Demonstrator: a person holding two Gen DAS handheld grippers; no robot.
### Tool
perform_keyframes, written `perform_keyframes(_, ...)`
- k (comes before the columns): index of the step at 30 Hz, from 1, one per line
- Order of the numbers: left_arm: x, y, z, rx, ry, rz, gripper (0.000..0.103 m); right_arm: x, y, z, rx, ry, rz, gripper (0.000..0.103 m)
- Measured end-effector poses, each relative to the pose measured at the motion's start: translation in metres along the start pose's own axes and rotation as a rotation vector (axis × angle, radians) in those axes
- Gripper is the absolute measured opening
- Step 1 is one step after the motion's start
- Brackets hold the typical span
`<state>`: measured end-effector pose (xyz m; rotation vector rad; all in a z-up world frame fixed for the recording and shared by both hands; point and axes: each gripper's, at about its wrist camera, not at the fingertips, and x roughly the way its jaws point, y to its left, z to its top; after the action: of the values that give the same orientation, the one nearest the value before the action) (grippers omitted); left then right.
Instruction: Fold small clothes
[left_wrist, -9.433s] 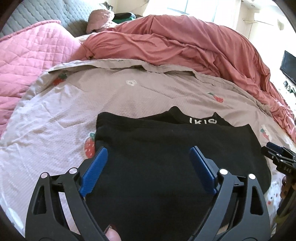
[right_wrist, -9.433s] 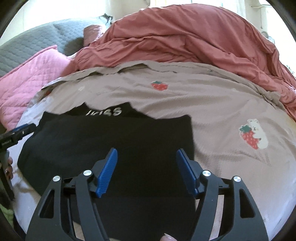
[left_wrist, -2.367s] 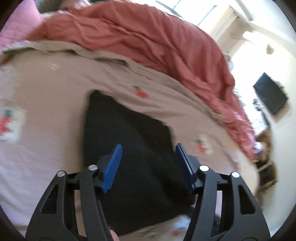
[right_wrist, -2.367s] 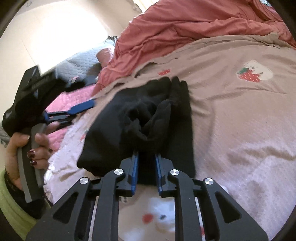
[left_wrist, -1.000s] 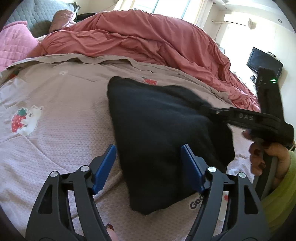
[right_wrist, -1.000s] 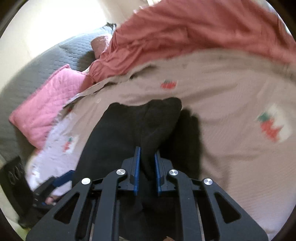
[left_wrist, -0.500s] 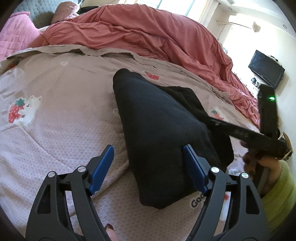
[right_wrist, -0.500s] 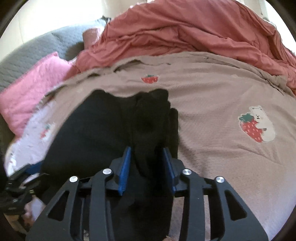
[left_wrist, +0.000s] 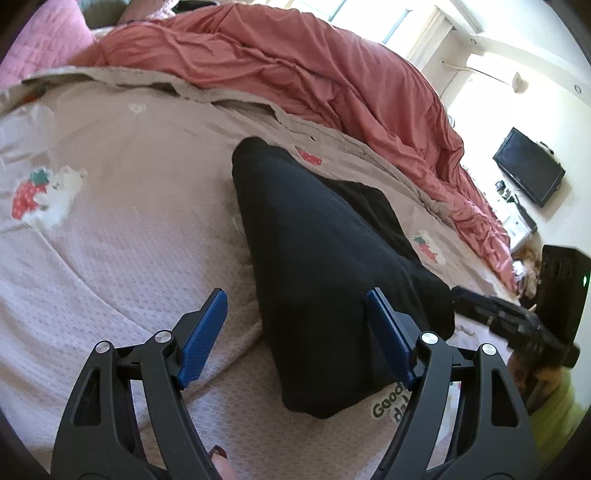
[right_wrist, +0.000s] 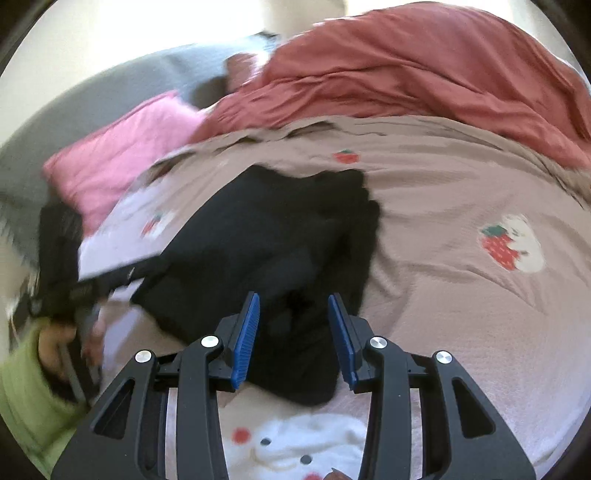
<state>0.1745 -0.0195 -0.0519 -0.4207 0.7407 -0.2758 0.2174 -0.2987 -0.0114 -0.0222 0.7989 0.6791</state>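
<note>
Between the parted, released jaws of the right gripper (right_wrist: 293, 334) lies the near end of the black garment (right_wrist: 273, 236), untouched. Left gripper (left_wrist: 297, 334) likewise spread wide, astride the garment's lower part without contact. Garment rests folded on the strawberry-print bedspread (left_wrist: 122, 236); red duvet (left_wrist: 295, 77) beyond.

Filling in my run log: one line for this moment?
left gripper: open | right gripper: open | black knit garment: folded on strawberry-print bedspread, unheld
</note>
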Motion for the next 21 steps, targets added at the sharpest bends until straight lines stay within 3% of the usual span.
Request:
perform_keyframes(5,0.008,0.001,-0.004,-0.009,0.037,-0.012,0.072,0.02,0.011,-0.003,-0.078,0.039,0.025,0.037)
perform_keyframes(7,0.009,0.003,-0.004,-0.019,0.045,-0.018,0.072,0.031,0.009,-0.006,-0.095,0.055,-0.007,0.036)
perform_keyframes(8,0.01,0.005,-0.004,-0.025,0.048,-0.022,0.072,0.033,0.008,-0.008,-0.095,0.055,-0.004,0.033)
perform_keyframes(9,0.01,0.005,-0.004,-0.028,0.05,-0.025,0.072,0.033,0.008,-0.009,-0.093,0.052,0.009,0.013)
perform_keyframes(10,0.01,0.005,-0.004,-0.028,0.051,-0.026,0.072,0.032,0.009,-0.01,-0.085,0.062,0.048,0.012)
perform_keyframes(16,0.013,-0.004,-0.007,0.008,0.068,-0.039,0.072,0.005,0.004,-0.018,-0.011,0.075,0.02,0.012)
perform_keyframes(21,0.013,-0.007,-0.008,0.032,0.065,-0.01,0.072,0.017,-0.004,-0.038,0.04,0.077,0.026,0.02)
